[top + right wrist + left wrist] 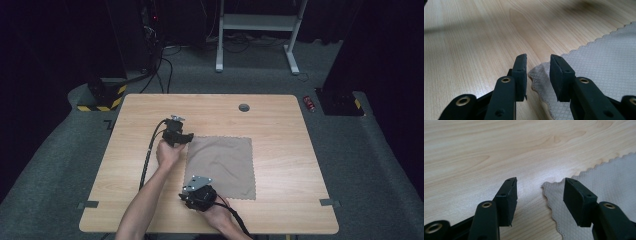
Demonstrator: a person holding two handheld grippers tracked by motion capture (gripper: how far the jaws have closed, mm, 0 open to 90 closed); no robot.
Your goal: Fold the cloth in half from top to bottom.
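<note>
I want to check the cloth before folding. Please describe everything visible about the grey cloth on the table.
The grey square cloth with a scalloped edge lies spread nearly flat on the light wooden table, with soft wrinkles and a fine diamond weave. The left tool straddles its far left corner, the right tool its slightly lifted near left corner. Both tools stand open, not pinching it.

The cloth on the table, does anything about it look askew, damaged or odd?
Nothing stands out. The grey cloth lies flat and square on the table, with only soft creases. The left gripper and right gripper each have a cloth corner between open fingers, unpinched.
</note>
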